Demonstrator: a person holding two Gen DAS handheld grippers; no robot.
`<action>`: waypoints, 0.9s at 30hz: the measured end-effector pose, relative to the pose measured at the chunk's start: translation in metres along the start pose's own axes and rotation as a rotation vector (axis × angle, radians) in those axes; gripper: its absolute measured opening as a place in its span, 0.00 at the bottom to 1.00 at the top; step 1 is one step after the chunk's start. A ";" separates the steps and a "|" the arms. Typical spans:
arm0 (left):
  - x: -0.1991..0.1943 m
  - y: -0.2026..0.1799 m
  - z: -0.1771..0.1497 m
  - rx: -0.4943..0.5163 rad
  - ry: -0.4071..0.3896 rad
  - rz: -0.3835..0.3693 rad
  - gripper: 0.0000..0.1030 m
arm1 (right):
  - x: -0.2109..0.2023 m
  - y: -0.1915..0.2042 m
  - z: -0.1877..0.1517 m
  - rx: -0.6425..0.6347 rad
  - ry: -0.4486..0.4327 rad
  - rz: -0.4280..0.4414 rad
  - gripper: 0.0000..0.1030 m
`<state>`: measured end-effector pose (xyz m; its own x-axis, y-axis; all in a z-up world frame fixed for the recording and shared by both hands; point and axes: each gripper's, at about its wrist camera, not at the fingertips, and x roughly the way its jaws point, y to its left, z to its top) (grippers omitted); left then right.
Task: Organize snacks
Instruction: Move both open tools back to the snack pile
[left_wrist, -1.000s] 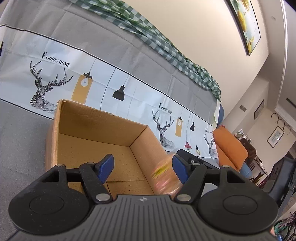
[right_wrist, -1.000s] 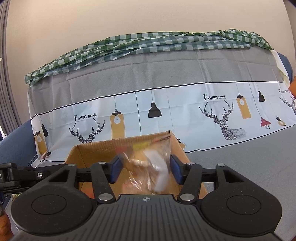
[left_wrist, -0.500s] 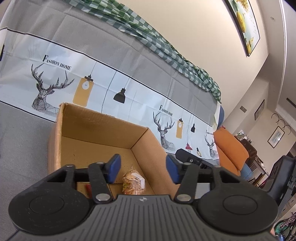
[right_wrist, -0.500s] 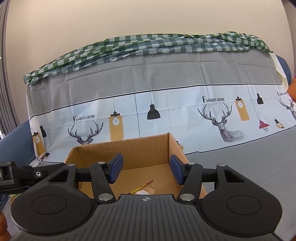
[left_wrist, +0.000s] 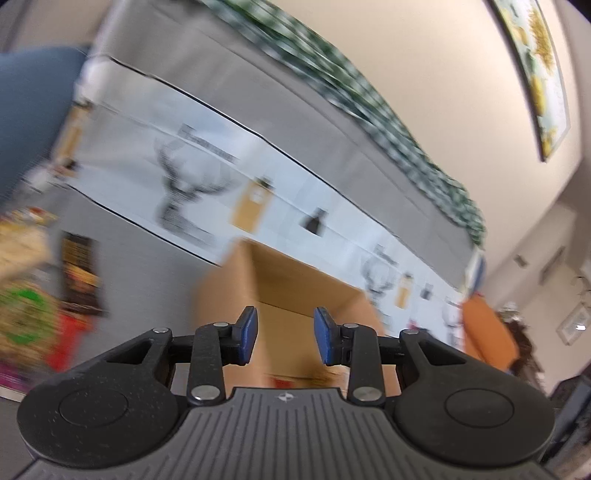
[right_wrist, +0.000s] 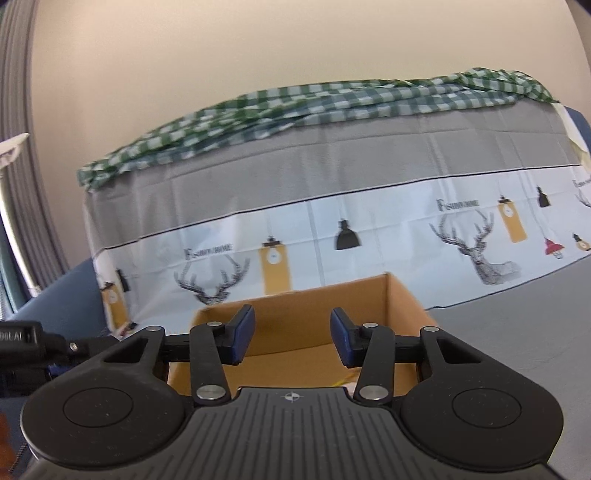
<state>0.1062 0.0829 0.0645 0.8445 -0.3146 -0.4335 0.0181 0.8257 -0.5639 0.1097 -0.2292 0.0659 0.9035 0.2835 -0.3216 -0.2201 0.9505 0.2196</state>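
Grey tablecloth under cardboard box; box just ahead of both grippers; left gripper, right gripper jaws apart, empty; blurred snack packs, probably, far left.

The cardboard box is matt brown corrugated board with raw cut edges. The printed cover behind it looks like smooth, creased plastic sheet, grey and white. The checked cloth on top is soft woven fabric. The right gripper is grainy matt black plastic with blue rubbery pads and shiny metal pins.
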 end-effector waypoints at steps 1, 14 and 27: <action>-0.007 0.011 0.002 0.006 -0.011 0.037 0.38 | -0.001 0.005 -0.001 -0.002 0.002 0.014 0.46; -0.029 0.133 -0.021 -0.268 -0.131 0.408 0.97 | 0.011 0.054 -0.016 -0.084 0.091 0.133 0.47; 0.018 0.131 -0.027 -0.159 -0.022 0.544 0.99 | 0.026 0.079 -0.028 -0.133 0.145 0.174 0.53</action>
<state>0.1099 0.1732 -0.0362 0.7208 0.1478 -0.6773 -0.5022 0.7848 -0.3632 0.1056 -0.1432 0.0493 0.7874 0.4507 -0.4205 -0.4228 0.8913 0.1636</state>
